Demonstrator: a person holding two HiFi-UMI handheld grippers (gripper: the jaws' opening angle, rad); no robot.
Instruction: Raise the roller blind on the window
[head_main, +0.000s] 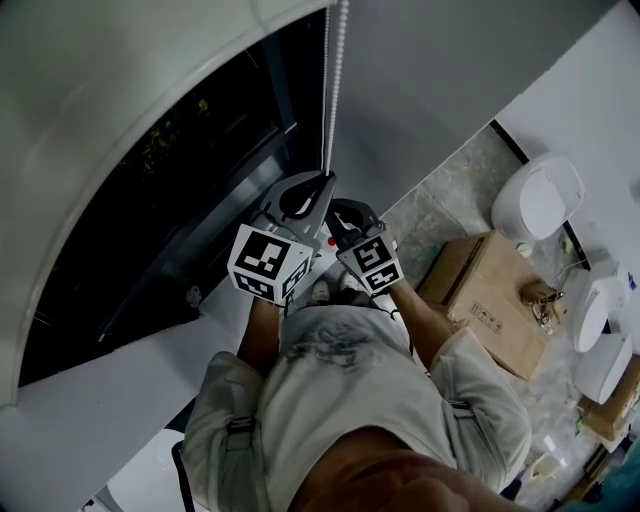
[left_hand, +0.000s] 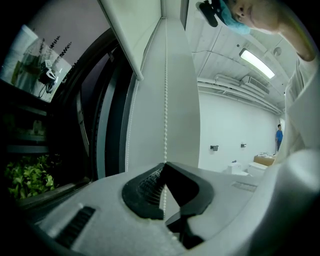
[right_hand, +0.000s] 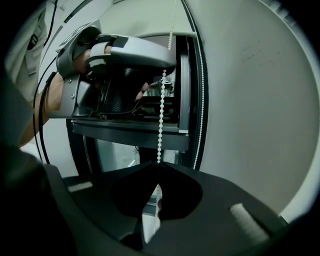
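Note:
The white roller blind (head_main: 120, 90) curves over the dark window (head_main: 170, 190) at the upper left. Its white bead chain (head_main: 332, 80) hangs down the wall beside the frame. My left gripper (head_main: 325, 180) is shut on the chain, and in the left gripper view the bead chain (left_hand: 165, 100) runs straight down into the left gripper (left_hand: 164, 167). Just below it, my right gripper (head_main: 338, 212) is shut on the same strand. In the right gripper view the bead chain (right_hand: 161, 115) drops from the left gripper (right_hand: 125, 55) into the right gripper (right_hand: 159, 164). A second strand (right_hand: 201, 100) hangs free alongside.
A cardboard box (head_main: 490, 300) and white toilets (head_main: 540, 195) stand on the floor to the right. The white sill (head_main: 100, 400) runs below the window. Green plants (left_hand: 25, 180) show outside the glass. A person in blue (left_hand: 278, 135) stands far off.

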